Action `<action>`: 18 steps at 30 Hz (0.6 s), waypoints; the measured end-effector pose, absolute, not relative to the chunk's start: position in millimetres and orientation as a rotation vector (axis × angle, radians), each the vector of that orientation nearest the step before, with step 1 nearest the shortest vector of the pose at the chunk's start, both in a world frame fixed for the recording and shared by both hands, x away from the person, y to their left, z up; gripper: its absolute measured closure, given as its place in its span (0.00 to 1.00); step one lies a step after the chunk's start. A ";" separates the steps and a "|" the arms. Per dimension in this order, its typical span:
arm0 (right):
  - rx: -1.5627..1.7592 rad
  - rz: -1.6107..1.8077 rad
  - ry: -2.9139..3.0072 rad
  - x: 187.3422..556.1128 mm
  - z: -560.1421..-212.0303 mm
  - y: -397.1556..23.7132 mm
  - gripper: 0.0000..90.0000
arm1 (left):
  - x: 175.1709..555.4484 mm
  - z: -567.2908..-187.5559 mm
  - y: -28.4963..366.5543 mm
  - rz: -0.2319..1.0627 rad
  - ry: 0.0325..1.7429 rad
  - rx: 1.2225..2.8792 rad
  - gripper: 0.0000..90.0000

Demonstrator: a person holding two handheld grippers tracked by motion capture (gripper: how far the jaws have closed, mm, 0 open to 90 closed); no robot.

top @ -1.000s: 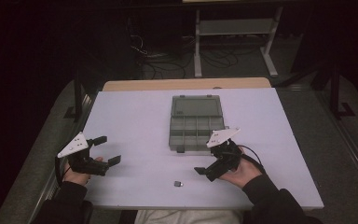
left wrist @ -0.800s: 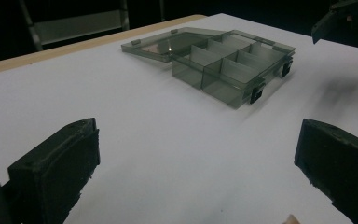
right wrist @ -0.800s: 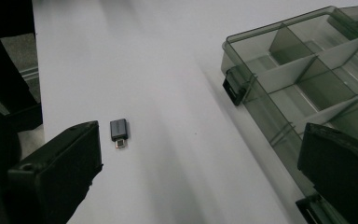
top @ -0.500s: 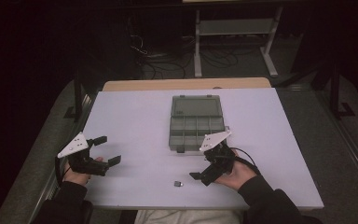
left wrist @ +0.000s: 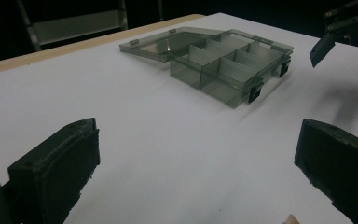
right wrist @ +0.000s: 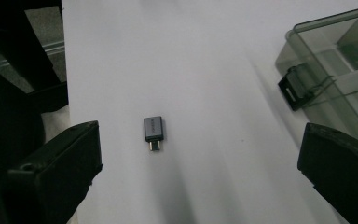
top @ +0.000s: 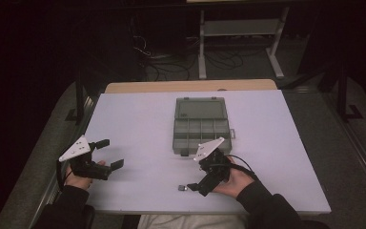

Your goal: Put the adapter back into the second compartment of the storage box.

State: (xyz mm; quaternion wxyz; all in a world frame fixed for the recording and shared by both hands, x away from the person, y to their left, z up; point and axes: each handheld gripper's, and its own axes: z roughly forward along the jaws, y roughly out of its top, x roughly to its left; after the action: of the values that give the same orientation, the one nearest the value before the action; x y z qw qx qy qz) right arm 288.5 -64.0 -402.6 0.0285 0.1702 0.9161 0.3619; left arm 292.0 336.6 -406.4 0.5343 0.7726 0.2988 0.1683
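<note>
So we are barely under way: our right gripper (top: 196, 182) hovers with jaws spread wide over the small adapter (right wrist: 153, 130), which lies untouched on the white table (top: 138, 124) near its front edge. The compartment box (top: 201, 125) sits open and empty. Our left gripper (top: 108, 153) idles, jaws apart, holding nothing.

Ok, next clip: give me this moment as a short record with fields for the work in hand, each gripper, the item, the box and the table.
work in hand: right gripper reaching for a small grey adapter
right gripper: jaws wide open, adapter on the table between them, not touched
left gripper: open, holding nothing, near the table's left front
adapter: lies flat, close to the front edge of the table
organizer box: translucent grey, lid open and laid flat behind it, compartments look empty
table: white top
</note>
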 end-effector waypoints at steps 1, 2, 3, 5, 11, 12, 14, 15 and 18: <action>0.514 1.109 2.837 288.4 -403.6 -62.4 0.00 | 292.0 -406.4 336.5 0.401 0.711 1.841 0.00; 0.511 1.105 2.840 287.9 -404.2 -60.7 0.00 | 292.0 -406.4 336.5 0.401 0.710 1.842 0.00; 0.505 1.100 2.845 287.4 -404.6 -59.7 0.01 | 292.1 -406.4 336.5 0.401 0.710 1.843 0.00; 0.487 1.093 2.868 286.6 -405.8 -56.6 0.03 | 291.9 -406.4 336.5 0.401 0.711 1.841 0.00; 0.462 1.075 2.897 286.3 -408.8 -49.0 0.06 | 291.8 -406.2 336.6 0.403 0.709 1.839 0.00; 0.461 1.071 2.902 286.4 -409.5 -47.8 0.07 | 291.8 -406.2 336.6 0.403 0.709 1.840 0.00; 0.459 1.051 2.924 286.9 -412.0 -43.7 0.09 | 291.7 -406.0 336.6 0.405 0.708 1.842 0.00; 0.459 1.051 2.924 286.9 -412.0 -43.7 0.09 | 291.7 -406.0 336.6 0.405 0.706 1.843 0.00; 0.449 1.042 2.936 287.2 -413.5 -41.5 0.11 | 291.7 -406.1 336.5 0.405 0.706 1.842 0.00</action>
State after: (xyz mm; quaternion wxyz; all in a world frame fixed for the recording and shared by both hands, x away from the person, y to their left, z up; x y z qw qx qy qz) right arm 287.2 -41.5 -413.5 -0.0028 0.1427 0.9328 0.3310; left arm 291.7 336.5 -406.1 0.5345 0.7731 0.2963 0.1698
